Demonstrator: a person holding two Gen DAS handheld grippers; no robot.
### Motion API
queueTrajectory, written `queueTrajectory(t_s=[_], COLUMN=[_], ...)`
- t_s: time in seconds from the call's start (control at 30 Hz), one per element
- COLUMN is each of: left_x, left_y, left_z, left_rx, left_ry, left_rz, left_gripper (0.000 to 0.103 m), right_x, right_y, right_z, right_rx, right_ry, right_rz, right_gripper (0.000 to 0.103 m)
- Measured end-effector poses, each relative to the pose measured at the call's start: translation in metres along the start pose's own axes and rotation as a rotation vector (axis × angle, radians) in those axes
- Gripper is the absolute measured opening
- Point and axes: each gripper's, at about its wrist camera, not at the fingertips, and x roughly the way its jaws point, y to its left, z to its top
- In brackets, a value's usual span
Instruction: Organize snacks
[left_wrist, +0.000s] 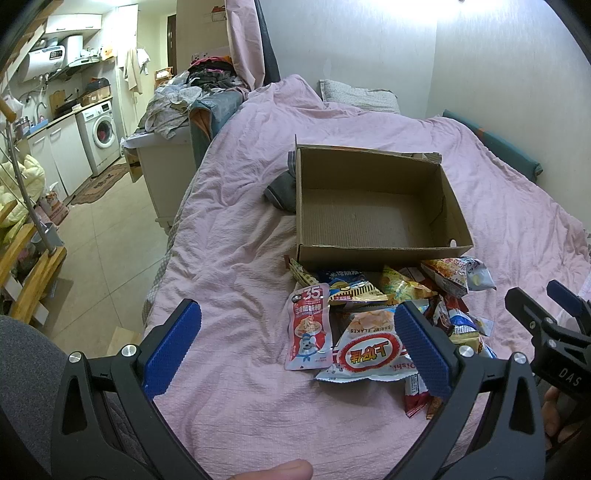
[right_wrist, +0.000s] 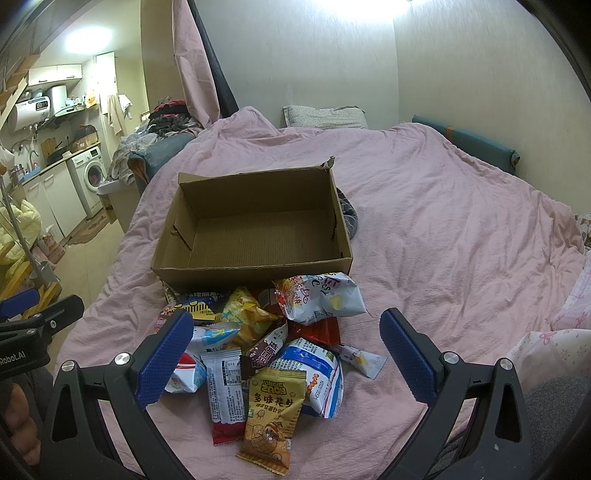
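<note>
Both claws are spread wide with nothing in them: the left claw (left_wrist: 297, 345) hangs over the near-left edge of the snack heap, the right claw (right_wrist: 286, 352) over its middle. That loose pile of crinkly snack packets (right_wrist: 273, 343) sits on the rumpled pink bed cover (right_wrist: 443, 229), butted against the near wall of the open brown cardboard box (right_wrist: 255, 266), which is bare inside. Biggest risk imo: the packets overlap, so pinching the orange peanut packet (right_wrist: 271, 413) could drag neighbours along or slip off the slick foil. A clumsy reach might also shove the light box across the soft bedding.
</note>
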Motion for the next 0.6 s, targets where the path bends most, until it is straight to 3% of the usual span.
queueTrajectory(t_s=[0.6], left_x=[0.0004], left_y=[0.0002], left_z=[0.0003], left_rx=[-0.001], left_ry=[0.002], left_rz=[-0.001], left_gripper=[0.103], right_x=[0.0012], right_y=[0.0002], right_z=[0.0002], right_rx=[-0.002], right_ry=[0.007], right_rz=[-0.006], right_gripper=[0.103])
